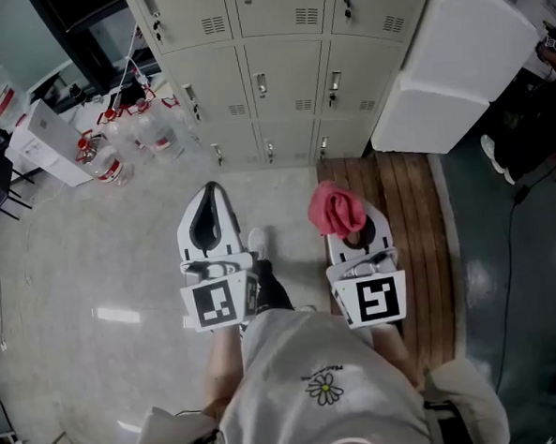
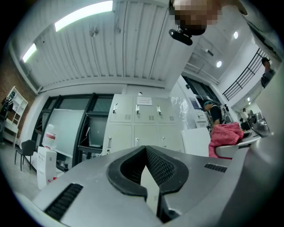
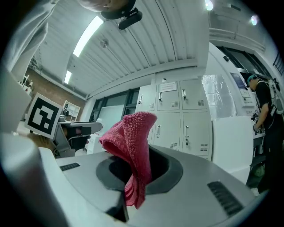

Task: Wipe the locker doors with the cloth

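The beige lockers (image 1: 278,66) stand ahead as a grid of small doors with handles and vents; they also show in the left gripper view (image 2: 142,124) and the right gripper view (image 3: 177,115). A red cloth (image 1: 335,209) is bunched in my right gripper (image 1: 340,224), which is shut on it; the cloth (image 3: 133,142) sticks up from the jaws and hangs down between them. My left gripper (image 1: 210,192) is shut with nothing in it, its pads (image 2: 155,166) meeting at the tip. Both grippers are held low, well short of the lockers.
Large white blocks (image 1: 447,65) lean against the lockers on the right. Several water bottles (image 1: 114,147) and a white box (image 1: 43,137) sit at the left. A wooden strip (image 1: 419,217) runs along the floor at right. A person (image 3: 264,119) stands far right.
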{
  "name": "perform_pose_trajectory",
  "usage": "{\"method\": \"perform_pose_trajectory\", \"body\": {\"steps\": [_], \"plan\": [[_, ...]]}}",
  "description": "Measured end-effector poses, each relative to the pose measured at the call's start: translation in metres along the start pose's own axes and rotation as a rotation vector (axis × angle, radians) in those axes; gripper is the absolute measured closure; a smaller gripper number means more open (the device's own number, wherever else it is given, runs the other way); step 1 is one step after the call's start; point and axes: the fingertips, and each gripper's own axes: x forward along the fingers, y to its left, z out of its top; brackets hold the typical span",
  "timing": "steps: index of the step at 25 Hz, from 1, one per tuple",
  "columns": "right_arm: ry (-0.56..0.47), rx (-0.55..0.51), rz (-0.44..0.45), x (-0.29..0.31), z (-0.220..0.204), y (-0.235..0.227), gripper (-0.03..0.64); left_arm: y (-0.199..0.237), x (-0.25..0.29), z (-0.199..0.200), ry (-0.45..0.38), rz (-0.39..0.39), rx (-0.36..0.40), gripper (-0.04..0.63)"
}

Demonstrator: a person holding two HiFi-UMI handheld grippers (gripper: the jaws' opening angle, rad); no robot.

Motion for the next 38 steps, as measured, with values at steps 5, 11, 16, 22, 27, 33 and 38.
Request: {"method": "perform_pose_trajectory", "body": {"steps": [5, 11, 16, 22, 27, 33, 38], "plan": [[-0.005, 0.007, -0.029, 0.043, -0.014, -0.01, 0.586, 0.023, 0.046, -0.01, -0.024, -0.001, -0.021, 0.58], [0.014, 0.009, -0.039, 0.132, -0.028, -0.024, 0.586, 0.059, 0.12, -0.021, -0.044, -0.01, -0.039, 0.58], [0.01, 0.003, -0.028, 0.225, -0.022, -0.023, 0.586, 0.104, 0.189, -0.007, -0.106, -0.065, -0.048, 0.58], [-0.039, 0.004, -0.033, 0.327, -0.001, -0.029, 0.586, 0.143, 0.275, 0.004, -0.174, -0.145, -0.065, 0.58], [-0.038, -0.006, -0.051, 0.399, -0.001, -0.033, 0.586, 0.173, 0.338, -0.005, -0.167, -0.192, -0.055, 0.579], [-0.037, -0.05, -0.062, 0.453, -0.002, -0.038, 0.586, 0.198, 0.383, -0.032, -0.096, -0.181, -0.073, 0.58], [-0.022, -0.049, -0.05, 0.473, -0.011, -0.048, 0.586, 0.206, 0.398, -0.047, -0.068, -0.157, -0.069, 0.58]]}}
